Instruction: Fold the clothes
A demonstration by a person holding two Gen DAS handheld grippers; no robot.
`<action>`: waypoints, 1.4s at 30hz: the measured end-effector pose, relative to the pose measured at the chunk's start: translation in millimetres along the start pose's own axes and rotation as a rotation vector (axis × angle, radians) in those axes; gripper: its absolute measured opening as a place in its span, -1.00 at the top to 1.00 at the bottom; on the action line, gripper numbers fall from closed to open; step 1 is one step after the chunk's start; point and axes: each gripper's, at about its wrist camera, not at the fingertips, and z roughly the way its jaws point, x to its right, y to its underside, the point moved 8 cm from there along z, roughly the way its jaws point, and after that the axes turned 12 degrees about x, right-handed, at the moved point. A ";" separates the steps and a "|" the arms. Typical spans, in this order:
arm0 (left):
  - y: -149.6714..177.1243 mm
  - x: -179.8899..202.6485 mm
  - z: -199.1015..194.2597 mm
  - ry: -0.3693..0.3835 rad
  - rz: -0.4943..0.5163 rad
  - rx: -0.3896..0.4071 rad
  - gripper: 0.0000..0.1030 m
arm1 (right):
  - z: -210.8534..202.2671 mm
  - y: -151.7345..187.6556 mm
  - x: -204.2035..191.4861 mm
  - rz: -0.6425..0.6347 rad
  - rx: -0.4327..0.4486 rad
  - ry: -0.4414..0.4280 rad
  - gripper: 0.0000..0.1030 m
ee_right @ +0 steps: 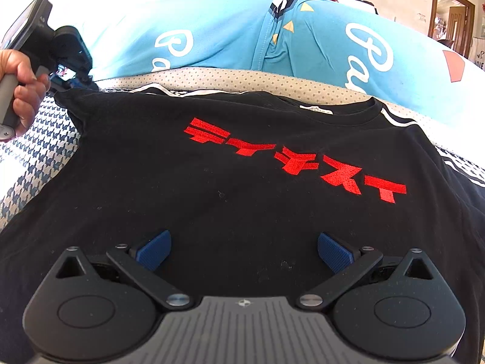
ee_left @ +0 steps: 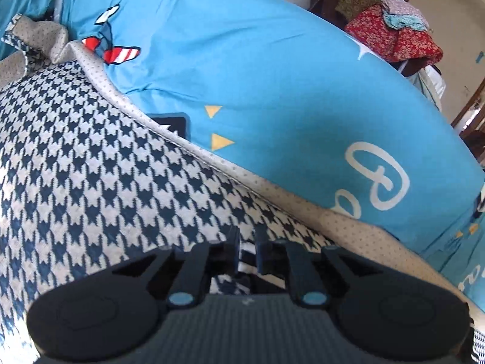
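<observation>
A black T-shirt (ee_right: 230, 200) with red lettering lies spread flat on a houndstooth blanket (ee_right: 36, 163). Its neck label faces the far side. My right gripper (ee_right: 244, 250) hovers open over the shirt's near part, its blue pads (ee_right: 154, 248) wide apart with nothing between them. At the shirt's far left corner, a hand holds my left gripper (ee_right: 72, 80). In the left wrist view, the left gripper (ee_left: 245, 242) is shut on a black-and-white striped edge of the T-shirt (ee_left: 244, 261), which shows in the narrow gap between its fingers.
A blue quilt (ee_left: 272, 75) with white script and yellow triangles lies bunched beyond the blanket (ee_left: 91, 166). A dotted grey border (ee_right: 230, 79) runs between them. A pile of red and patterned clothes (ee_left: 391, 30) sits on furniture at the back.
</observation>
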 end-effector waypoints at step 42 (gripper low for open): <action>71.1 107.1 10.0 0.117 0.534 0.033 0.81 | -1.2 -0.1 -0.5 -0.003 0.005 -0.001 -1.00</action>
